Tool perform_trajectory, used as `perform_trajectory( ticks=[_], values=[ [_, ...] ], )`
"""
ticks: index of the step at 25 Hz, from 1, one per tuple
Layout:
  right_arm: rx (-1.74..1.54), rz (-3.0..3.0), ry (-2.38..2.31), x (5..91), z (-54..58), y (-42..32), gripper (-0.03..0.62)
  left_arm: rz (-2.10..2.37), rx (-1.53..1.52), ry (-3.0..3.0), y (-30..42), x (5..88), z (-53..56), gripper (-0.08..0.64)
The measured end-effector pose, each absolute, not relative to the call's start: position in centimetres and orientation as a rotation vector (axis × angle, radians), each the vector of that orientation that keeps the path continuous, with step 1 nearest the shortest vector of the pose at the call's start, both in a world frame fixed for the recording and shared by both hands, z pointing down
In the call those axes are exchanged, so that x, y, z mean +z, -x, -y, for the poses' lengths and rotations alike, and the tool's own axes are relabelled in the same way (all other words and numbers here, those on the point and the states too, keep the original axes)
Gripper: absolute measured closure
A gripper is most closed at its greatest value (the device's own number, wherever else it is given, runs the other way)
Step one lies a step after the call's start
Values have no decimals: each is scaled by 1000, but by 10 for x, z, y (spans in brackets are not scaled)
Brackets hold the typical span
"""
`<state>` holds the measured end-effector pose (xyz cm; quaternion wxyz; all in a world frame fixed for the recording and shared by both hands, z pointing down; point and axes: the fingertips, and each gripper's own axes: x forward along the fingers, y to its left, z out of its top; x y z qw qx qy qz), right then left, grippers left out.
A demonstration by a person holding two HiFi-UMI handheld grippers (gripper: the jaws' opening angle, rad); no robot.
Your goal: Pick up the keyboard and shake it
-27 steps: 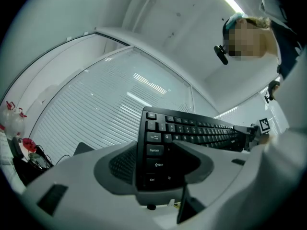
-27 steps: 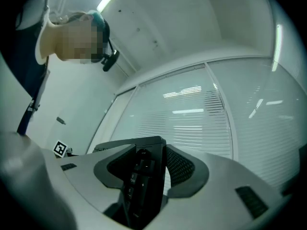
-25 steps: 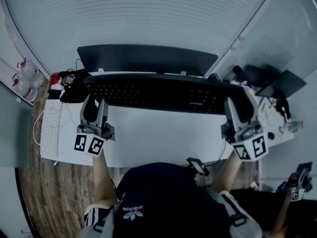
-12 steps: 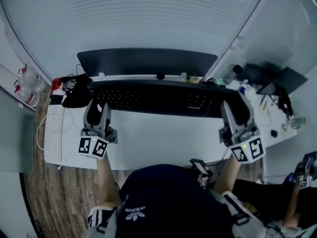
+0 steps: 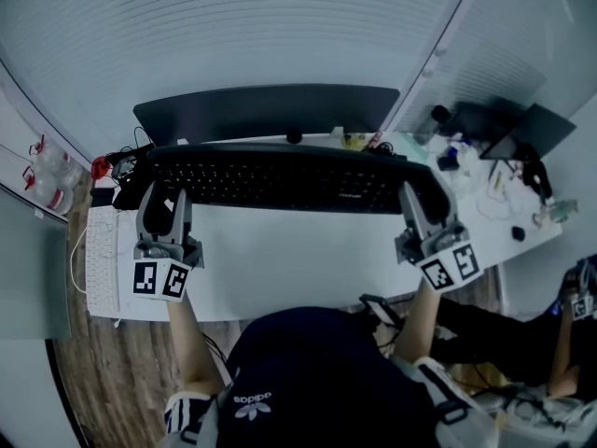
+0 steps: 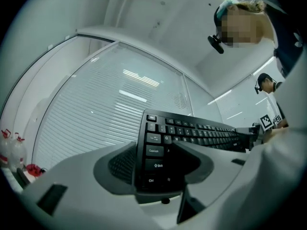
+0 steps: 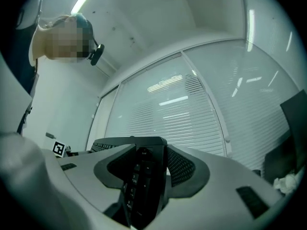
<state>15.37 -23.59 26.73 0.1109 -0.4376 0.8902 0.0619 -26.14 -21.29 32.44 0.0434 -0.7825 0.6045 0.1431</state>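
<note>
A long black plastic computer keyboard (image 5: 280, 177) hangs lifted in front of the wide dark monitor (image 5: 266, 112), just below its lower edge and clear of the white desk (image 5: 298, 259). The left gripper (image 5: 160, 194) is clamped on the keyboard's Ctrl-and-Shift end, and the right gripper (image 5: 417, 202) is clamped on the opposite short end. The board looks stiff and fairly light, though its smooth casing could slip under shaking, so the two-ended hold on the frame seems the soundest. A second earlier the keyboard overlapped the monitor's lower edge; now a strip of desk clutter shows between them, and both grips are unchanged.
</note>
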Motion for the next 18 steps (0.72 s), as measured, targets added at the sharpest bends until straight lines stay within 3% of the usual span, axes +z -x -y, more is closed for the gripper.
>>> perform_trajectory(
  ticks=[18],
  values=[
    [-31, -2490, 1214, 314, 232, -159, 403, -1701, 150, 2243, 256, 250, 197, 336]
  ],
)
